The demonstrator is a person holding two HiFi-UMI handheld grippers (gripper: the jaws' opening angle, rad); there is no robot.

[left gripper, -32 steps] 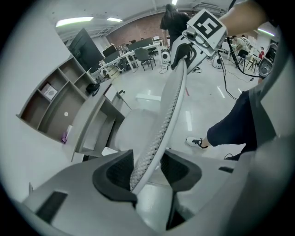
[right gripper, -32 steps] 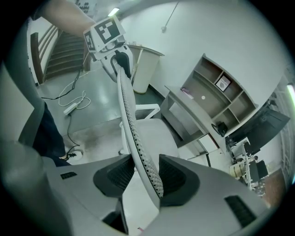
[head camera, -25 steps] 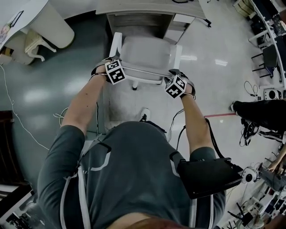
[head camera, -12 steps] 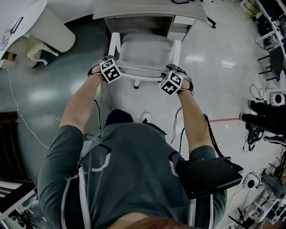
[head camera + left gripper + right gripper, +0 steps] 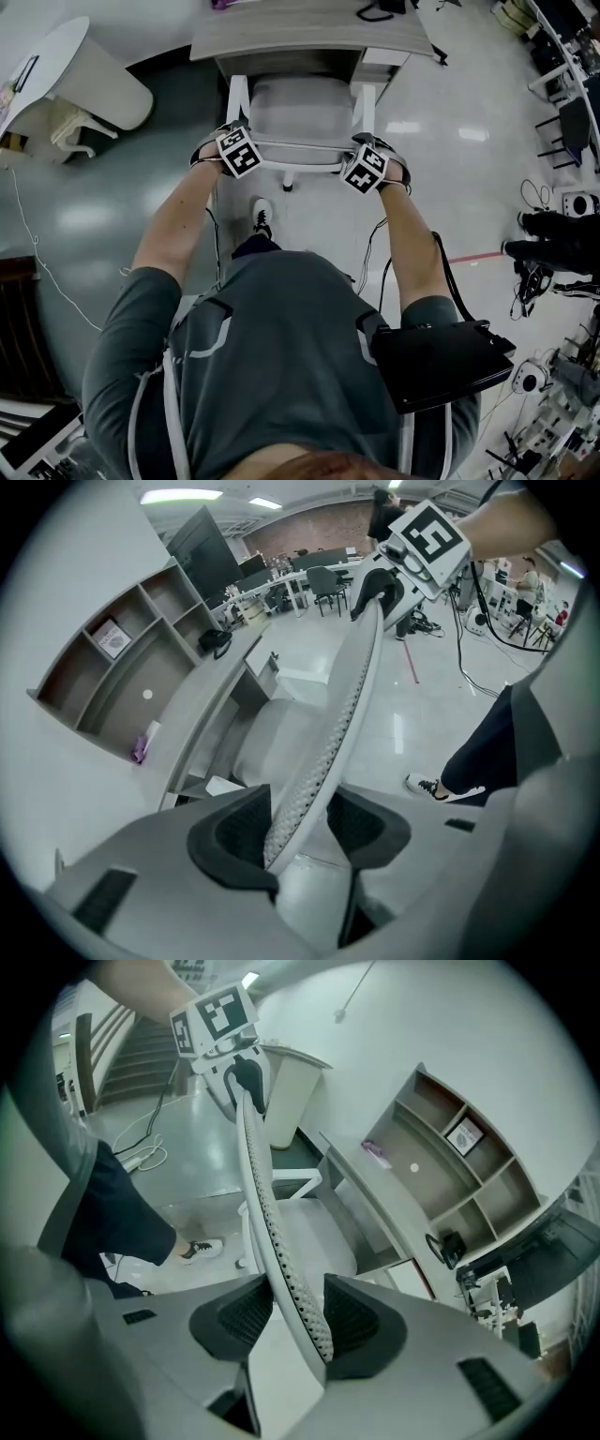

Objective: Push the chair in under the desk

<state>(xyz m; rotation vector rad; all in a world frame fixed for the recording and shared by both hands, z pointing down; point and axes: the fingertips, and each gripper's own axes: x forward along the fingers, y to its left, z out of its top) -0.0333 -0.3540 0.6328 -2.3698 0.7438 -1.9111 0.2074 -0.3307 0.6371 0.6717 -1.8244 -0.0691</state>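
Gripping the chair (image 5: 302, 105) by its backrest (image 5: 300, 148), the left tool (image 5: 236, 148) pinches the top rim near one corner and the right tool (image 5: 367, 169) pinches it near the other. In each gripper view the perforated white rim runs between the dark pads (image 5: 234, 829), which appear to press it from both sides. The chair faces the surface (image 5: 309, 36), with the front of its seat reaching the surface's near edge and the backrest on the side away from the surface. The person stands farther from the surface, just behind the backrest, one shoe (image 5: 262, 217) on the floor.
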